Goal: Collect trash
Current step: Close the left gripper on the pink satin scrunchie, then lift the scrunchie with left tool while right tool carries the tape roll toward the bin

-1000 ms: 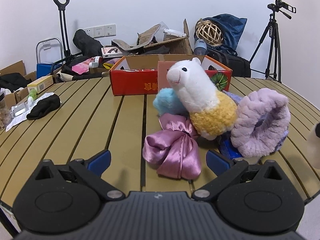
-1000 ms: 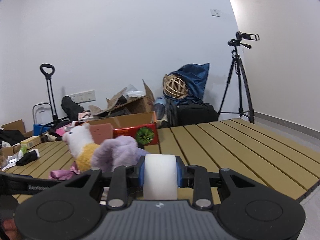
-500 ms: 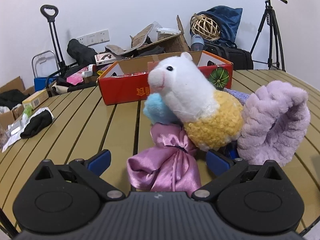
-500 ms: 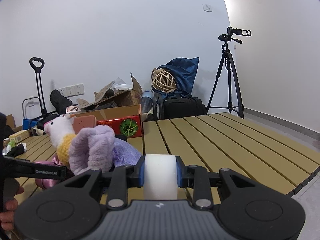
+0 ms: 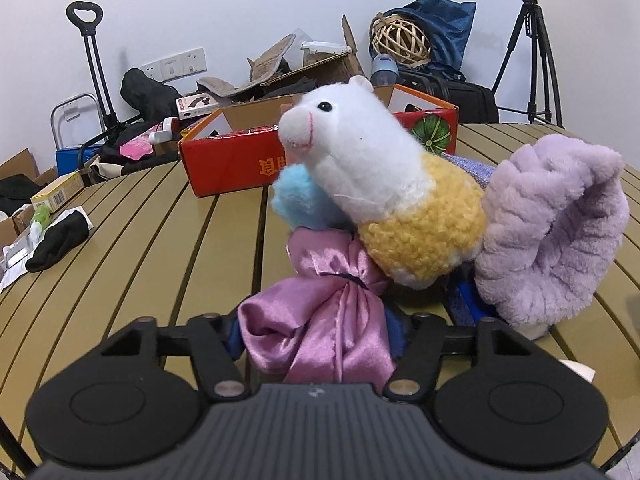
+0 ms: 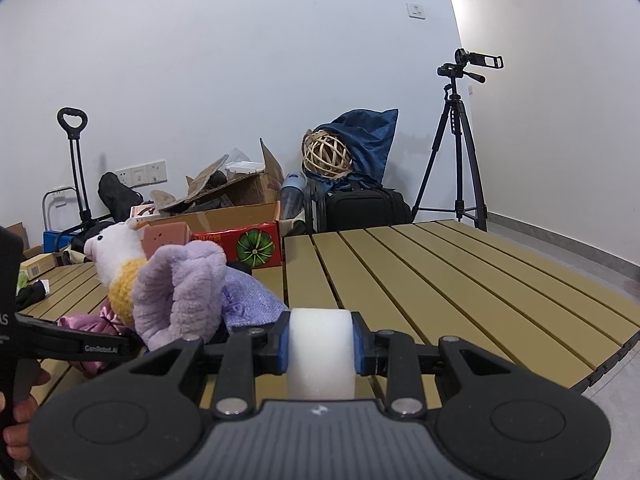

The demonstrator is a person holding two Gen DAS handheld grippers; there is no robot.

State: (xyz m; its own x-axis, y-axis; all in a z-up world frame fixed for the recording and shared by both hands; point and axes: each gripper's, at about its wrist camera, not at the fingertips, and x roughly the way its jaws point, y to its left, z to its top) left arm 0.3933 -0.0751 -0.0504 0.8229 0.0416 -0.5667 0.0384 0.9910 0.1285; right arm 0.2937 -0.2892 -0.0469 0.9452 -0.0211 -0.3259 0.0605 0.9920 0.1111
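Observation:
A pink satin bundle [image 5: 332,280] lies on the slatted wooden table [image 5: 160,248], in front of a white and yellow alpaca plush [image 5: 372,184] and a fluffy purple cloth [image 5: 552,232]. My left gripper [image 5: 316,340] is closing on the bundle's near end, and its blue pads press the satin from both sides. In the right wrist view, my right gripper [image 6: 321,344] is shut on a white foam piece [image 6: 321,364] held over the table. One of the left gripper's fingers [image 6: 80,346] shows there, running in under the purple cloth [image 6: 180,292].
A red cardboard box [image 5: 232,164] stands behind the plush. A black sock [image 5: 60,240], papers and a small carton [image 5: 56,196] lie at the table's left. Clutter and a tripod [image 6: 456,152] stand beyond. The table's right edge [image 6: 600,364] is near. A hand [image 6: 16,432] holds the left gripper.
My left gripper came forward and down onto the pink satin bundle, and its wide jaws closed in on it. The right gripper kept its hold on the foam.

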